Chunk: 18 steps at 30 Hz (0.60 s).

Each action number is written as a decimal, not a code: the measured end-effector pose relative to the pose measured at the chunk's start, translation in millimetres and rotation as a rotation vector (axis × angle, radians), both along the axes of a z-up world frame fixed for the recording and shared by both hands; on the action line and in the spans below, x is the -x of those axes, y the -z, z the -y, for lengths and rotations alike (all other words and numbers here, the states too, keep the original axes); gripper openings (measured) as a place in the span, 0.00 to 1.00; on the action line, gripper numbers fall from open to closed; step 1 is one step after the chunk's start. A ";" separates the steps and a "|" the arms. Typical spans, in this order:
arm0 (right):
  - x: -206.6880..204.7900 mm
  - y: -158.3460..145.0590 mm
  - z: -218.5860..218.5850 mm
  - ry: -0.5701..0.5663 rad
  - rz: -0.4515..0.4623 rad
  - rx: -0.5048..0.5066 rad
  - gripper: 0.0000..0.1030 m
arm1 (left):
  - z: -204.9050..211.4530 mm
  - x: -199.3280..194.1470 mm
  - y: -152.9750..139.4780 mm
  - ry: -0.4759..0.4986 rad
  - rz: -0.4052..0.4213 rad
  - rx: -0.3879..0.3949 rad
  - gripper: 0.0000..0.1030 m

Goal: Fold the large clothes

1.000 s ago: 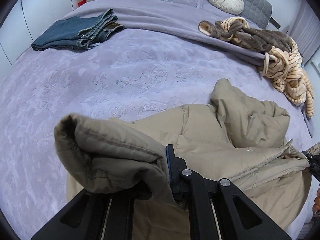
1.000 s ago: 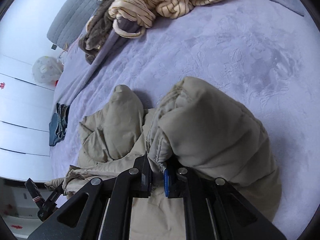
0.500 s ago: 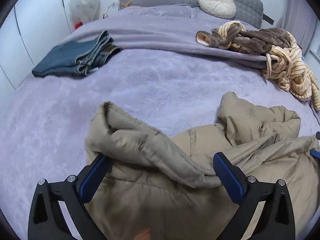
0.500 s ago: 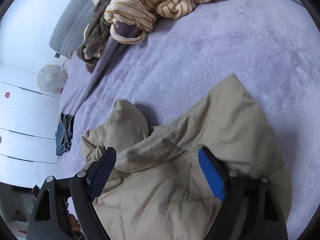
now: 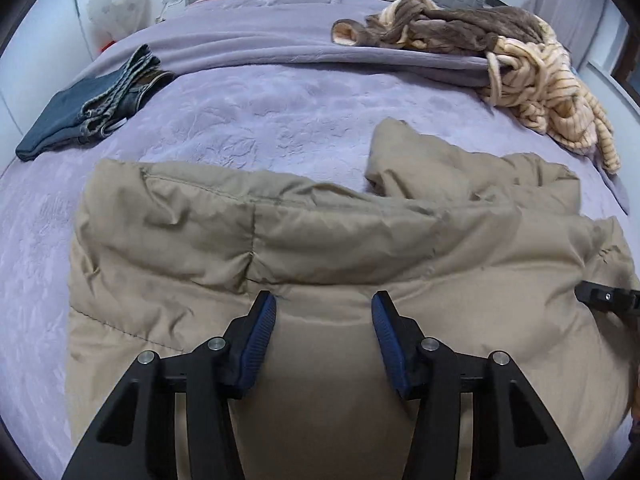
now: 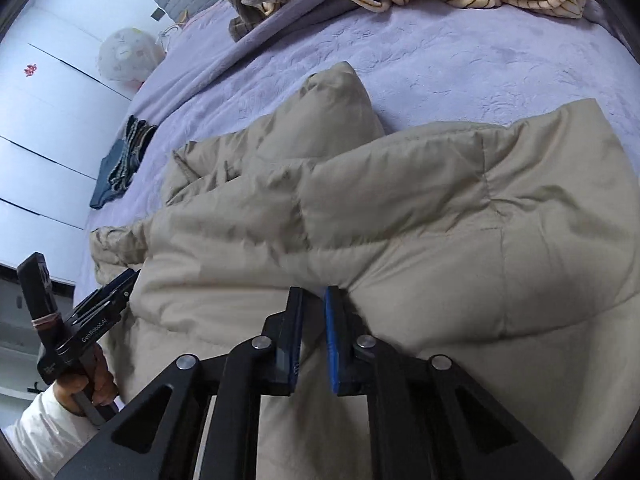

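Just ahead of my grippers, the tan coat [image 5: 320,248] lies folded over on the bed [image 5: 248,120]. I should press the fold flat evenly. My left gripper [image 5: 324,312] is spread, empty, above the coat; my right gripper [image 6: 313,300] is nearly closed, seemingly pinching nothing.

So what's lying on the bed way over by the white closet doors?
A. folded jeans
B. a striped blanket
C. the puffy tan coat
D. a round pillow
A: the folded jeans sit at the bed's edge nearest the closet doors.
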State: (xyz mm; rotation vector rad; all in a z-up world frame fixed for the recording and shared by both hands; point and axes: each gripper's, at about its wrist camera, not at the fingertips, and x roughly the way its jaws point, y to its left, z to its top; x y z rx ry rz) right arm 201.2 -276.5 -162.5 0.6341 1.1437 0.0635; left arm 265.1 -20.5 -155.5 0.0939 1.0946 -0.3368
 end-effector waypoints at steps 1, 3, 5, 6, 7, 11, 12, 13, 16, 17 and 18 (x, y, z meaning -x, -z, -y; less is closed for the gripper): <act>-5.8 6.5 4.0 0.009 -0.001 0.005 0.00 | -0.6 -6.0 6.7 -0.022 -0.001 -0.001 0.52; -16.2 15.1 14.1 0.025 0.000 -0.004 0.00 | 0.4 -18.2 13.0 -0.040 -0.013 0.003 0.52; -22.2 15.1 26.4 0.043 -0.002 -0.027 0.00 | -0.6 -25.3 11.1 -0.038 -0.006 -0.002 0.52; -22.0 11.6 32.4 0.051 0.000 -0.017 0.00 | -3.8 -28.2 9.4 -0.038 0.007 -0.010 0.52; -20.7 7.4 38.6 0.057 0.001 0.009 0.00 | -8.7 -30.1 6.8 -0.046 0.023 -0.027 0.52; -2.4 -4.8 77.1 0.147 -0.019 0.170 0.00 | -44.2 -45.0 6.4 -0.118 0.056 -0.077 0.52; 2.3 -3.2 88.7 0.178 -0.029 0.199 0.00 | -52.0 -49.5 9.6 -0.138 0.051 -0.083 0.52; 7.1 -0.3 97.9 0.201 -0.039 0.211 0.00 | -60.1 -54.0 13.7 -0.161 0.043 -0.081 0.52; 12.2 20.0 120.1 0.264 -0.069 0.179 0.00 | -71.2 -68.3 29.3 -0.200 -0.008 -0.038 0.53; 11.6 28.8 125.3 0.285 -0.083 0.156 0.00 | -70.2 -71.8 33.9 -0.201 -0.016 -0.038 0.54; 9.9 34.4 129.0 0.301 -0.090 0.141 0.00 | -67.6 -74.7 37.6 -0.202 -0.021 -0.043 0.55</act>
